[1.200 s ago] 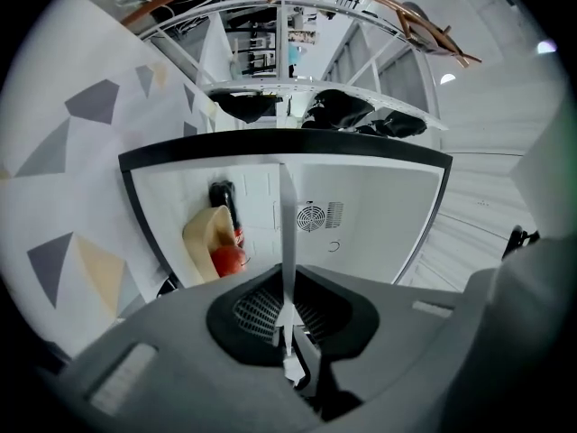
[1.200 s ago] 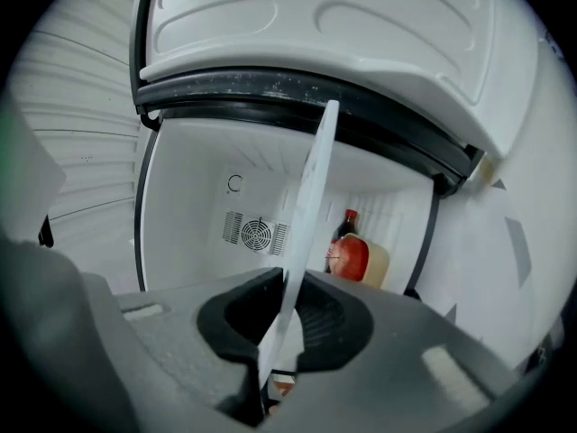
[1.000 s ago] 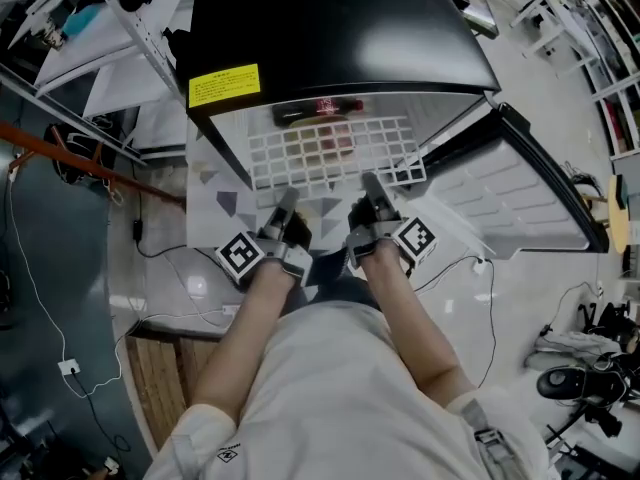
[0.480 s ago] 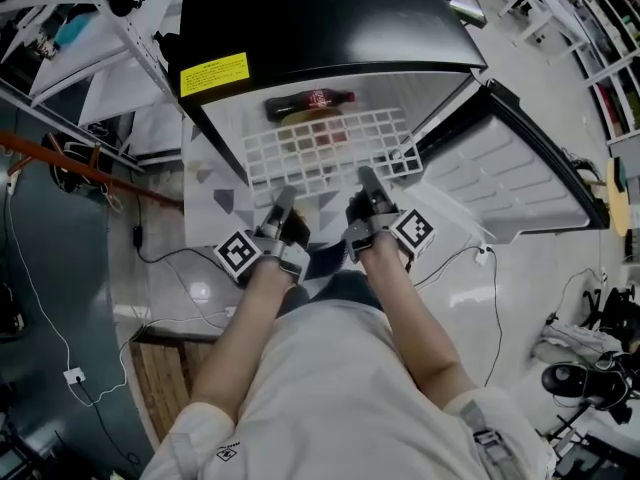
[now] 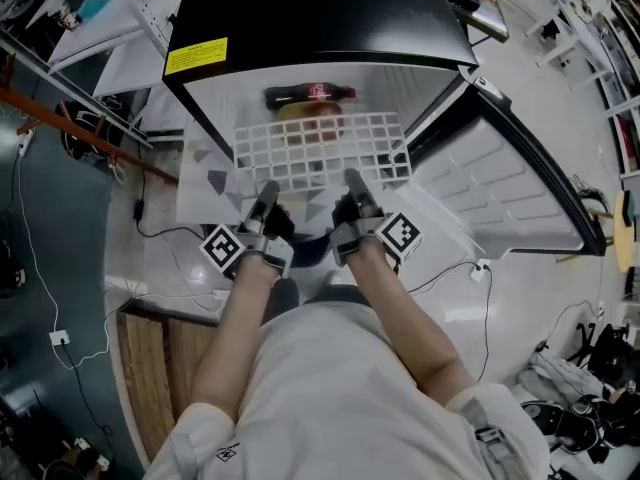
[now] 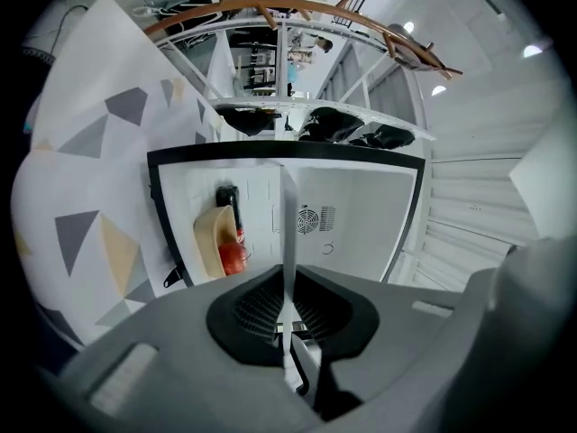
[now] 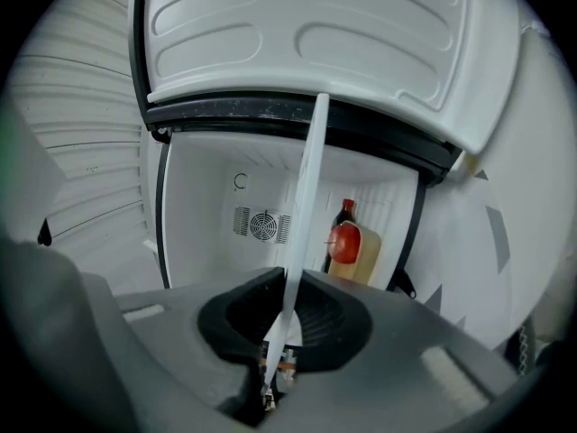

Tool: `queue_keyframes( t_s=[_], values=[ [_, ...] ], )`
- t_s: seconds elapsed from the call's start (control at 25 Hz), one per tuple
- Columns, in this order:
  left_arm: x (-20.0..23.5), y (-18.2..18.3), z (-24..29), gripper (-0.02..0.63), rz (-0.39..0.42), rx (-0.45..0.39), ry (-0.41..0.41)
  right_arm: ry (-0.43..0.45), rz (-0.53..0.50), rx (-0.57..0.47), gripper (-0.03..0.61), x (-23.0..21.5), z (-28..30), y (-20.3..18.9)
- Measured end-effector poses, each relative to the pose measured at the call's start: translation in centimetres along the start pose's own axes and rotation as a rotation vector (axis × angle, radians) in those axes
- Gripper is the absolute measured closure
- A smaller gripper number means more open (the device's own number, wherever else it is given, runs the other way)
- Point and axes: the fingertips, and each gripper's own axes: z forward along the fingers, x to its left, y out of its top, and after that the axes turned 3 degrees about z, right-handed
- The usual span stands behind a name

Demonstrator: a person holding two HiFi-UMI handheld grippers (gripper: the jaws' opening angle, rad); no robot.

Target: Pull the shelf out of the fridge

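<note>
A white wire shelf sticks out of the front of the open black fridge, level. My left gripper is shut on the shelf's front edge at the left. My right gripper is shut on the same edge at the right. In the left gripper view the shelf runs edge-on as a thin white strip between the pads of the left gripper. In the right gripper view the shelf likewise lies clamped in the right gripper.
Inside the fridge are a cola bottle, a red apple and a tan board. The fridge door stands open at the right. A patterned white panel flanks the left side. Cables and a wooden pallet lie on the floor.
Both grippers stay shut on the shelf and have drawn it a little further out. The cola bottle inside, half hidden before, now shows in full.
</note>
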Motion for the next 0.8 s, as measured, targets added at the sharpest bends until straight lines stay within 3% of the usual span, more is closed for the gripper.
queue_keyframes(
  t_s=[0.24,0.44,0.8],
  values=[
    [-0.5,-0.8,-0.9,0.58,0.002,-0.066,0.0,0.035,0.007,0.049,0.546,0.4,-0.8,0.0],
    [0.5,-2.6,-2.6,0.58,0.011,-0.064,0.039,0.021,-0.016,0.084,0.549,-0.2,-2.1,-0.3],
    [3.0,-4.0,-10.3,0.58,-0.019,-0.195,0.067,0.013,-0.039,0.278,0.549,-1.8,-4.5,-5.4]
  ],
)
